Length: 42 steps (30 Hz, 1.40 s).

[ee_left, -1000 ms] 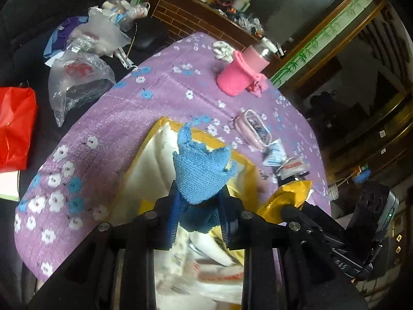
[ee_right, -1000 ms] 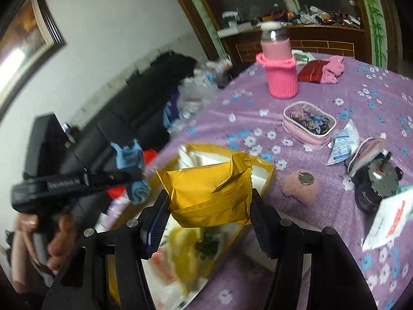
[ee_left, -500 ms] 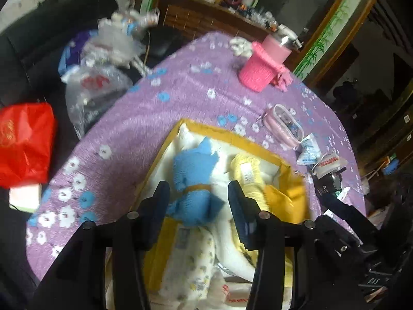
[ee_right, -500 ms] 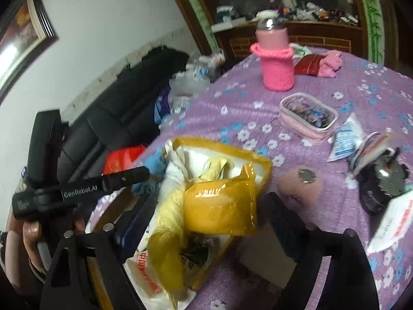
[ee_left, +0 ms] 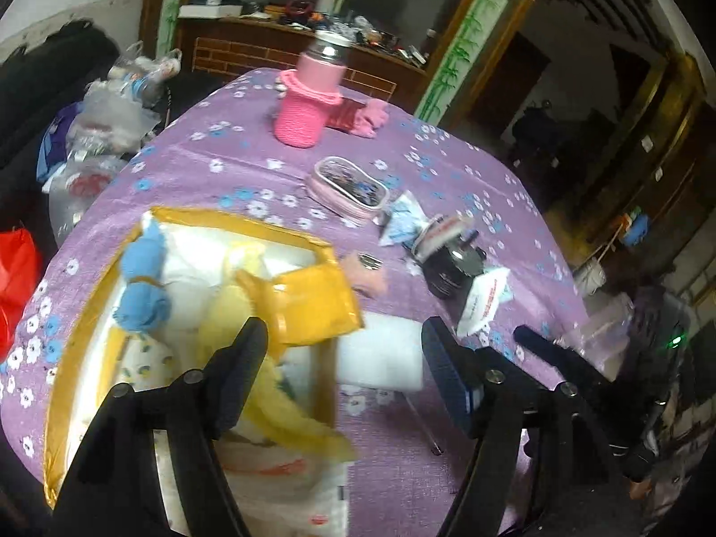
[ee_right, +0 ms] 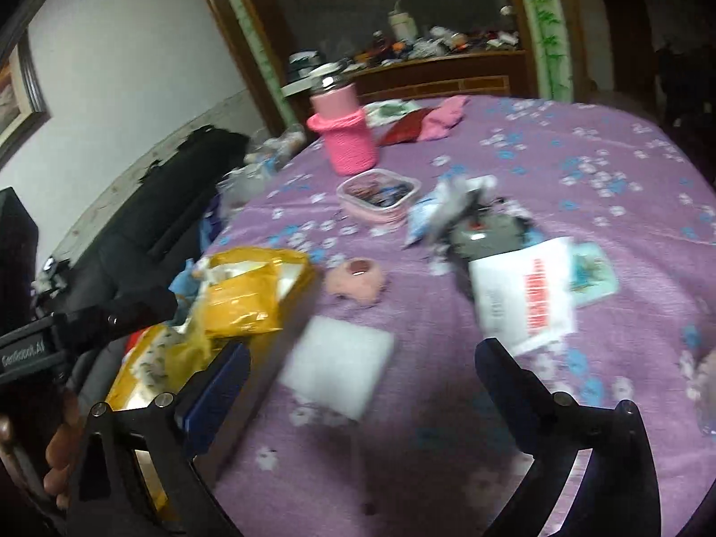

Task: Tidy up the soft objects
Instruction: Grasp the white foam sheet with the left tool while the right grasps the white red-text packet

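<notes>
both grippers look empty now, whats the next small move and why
Probably bring the right gripper down onto the white foam pad. Its jaws are open and empty, the pad lies on the tablecloth just outside the yellow bag, between the fingers.

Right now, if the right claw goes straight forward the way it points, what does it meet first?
Probably the white foam pad on the purple tablecloth: it lies just ahead, between the open right claw fingers. Depth is unclear.
</notes>
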Each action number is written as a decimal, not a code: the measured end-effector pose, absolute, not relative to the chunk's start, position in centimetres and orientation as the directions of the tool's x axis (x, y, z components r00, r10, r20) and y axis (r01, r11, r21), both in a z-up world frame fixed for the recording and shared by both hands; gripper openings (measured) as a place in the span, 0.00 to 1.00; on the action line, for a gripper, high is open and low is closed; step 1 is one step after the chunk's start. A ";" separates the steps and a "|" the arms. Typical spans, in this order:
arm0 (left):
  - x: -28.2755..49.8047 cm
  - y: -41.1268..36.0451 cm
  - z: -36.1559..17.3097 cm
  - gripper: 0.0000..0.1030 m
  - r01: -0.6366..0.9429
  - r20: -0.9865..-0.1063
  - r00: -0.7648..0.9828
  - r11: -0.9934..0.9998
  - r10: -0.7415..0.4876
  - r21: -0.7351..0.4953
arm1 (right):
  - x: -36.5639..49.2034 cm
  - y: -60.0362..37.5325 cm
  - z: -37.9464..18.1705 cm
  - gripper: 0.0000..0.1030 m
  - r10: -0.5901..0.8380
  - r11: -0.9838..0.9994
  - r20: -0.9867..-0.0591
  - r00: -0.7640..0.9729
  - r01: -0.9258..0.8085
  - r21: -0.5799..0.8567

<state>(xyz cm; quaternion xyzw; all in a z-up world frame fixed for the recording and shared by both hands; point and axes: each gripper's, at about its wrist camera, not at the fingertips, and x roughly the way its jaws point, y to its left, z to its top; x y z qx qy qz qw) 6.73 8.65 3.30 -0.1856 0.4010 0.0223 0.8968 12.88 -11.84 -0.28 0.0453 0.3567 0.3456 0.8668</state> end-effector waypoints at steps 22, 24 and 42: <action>9.8 2.0 2.1 0.69 -0.107 -0.795 0.602 0.979 -0.076 -0.175 | 14.3 -15.4 -0.9 0.98 0.507 0.855 -0.649 0.568 -0.430 0.291; 10.0 1.9 2.0 0.69 -0.103 -0.797 0.598 0.979 -0.080 -0.175 | 14.4 -15.2 -0.9 0.98 0.495 0.861 -0.652 0.575 -0.428 0.276; 10.5 0.9 1.9 0.69 -0.081 -0.803 0.591 0.985 -0.075 -0.152 | 15.3 -15.7 -1.3 0.99 0.478 0.871 -0.664 0.575 -0.409 0.273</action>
